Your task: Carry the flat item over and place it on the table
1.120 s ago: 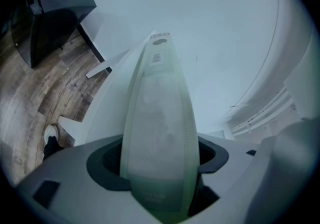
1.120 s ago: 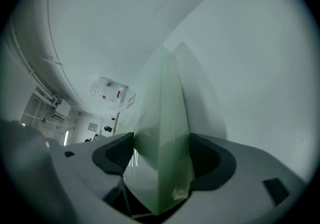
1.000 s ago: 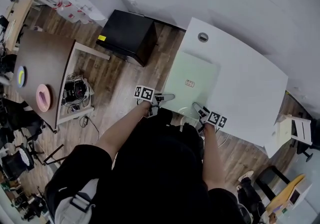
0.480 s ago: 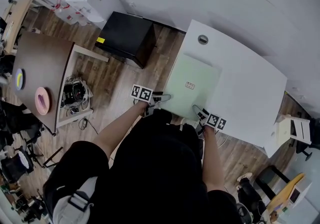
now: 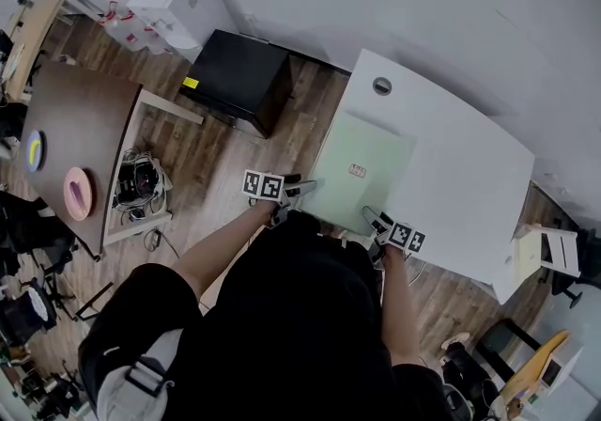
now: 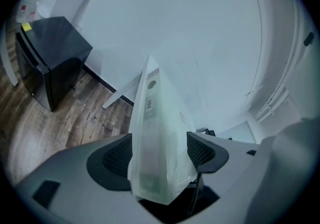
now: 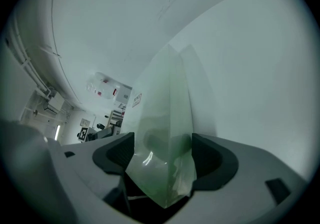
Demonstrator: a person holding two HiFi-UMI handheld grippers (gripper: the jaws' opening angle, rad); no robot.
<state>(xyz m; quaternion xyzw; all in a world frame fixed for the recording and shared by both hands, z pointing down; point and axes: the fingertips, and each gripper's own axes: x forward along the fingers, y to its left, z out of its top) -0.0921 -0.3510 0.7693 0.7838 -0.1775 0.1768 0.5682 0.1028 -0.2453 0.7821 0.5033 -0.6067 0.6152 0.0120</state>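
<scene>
A pale green flat sheet [image 5: 359, 165] in a clear wrapper hangs level over the near left part of the white table [image 5: 470, 184]. My left gripper [image 5: 299, 188] is shut on its near left corner, and my right gripper [image 5: 373, 216] is shut on its near right corner. In the left gripper view the sheet [image 6: 159, 133] runs edge-on between the dark pads [image 6: 120, 154]. The right gripper view shows the sheet's green corner [image 7: 167, 133] pinched between the pads [image 7: 207, 155], with the white tabletop [image 7: 260, 68] beyond.
A black cabinet [image 5: 238, 77] stands on the wood floor left of the table. A round grommet [image 5: 381, 85] sits at the table's far edge. A brown table [image 5: 70, 142] with plates stands far left, and a small white stand [image 5: 535, 250] is at the table's right end.
Both grippers and the sheet have shifted slightly up and left in the head view, while the sheet now reaches further over the table. Both grips are unchanged.
</scene>
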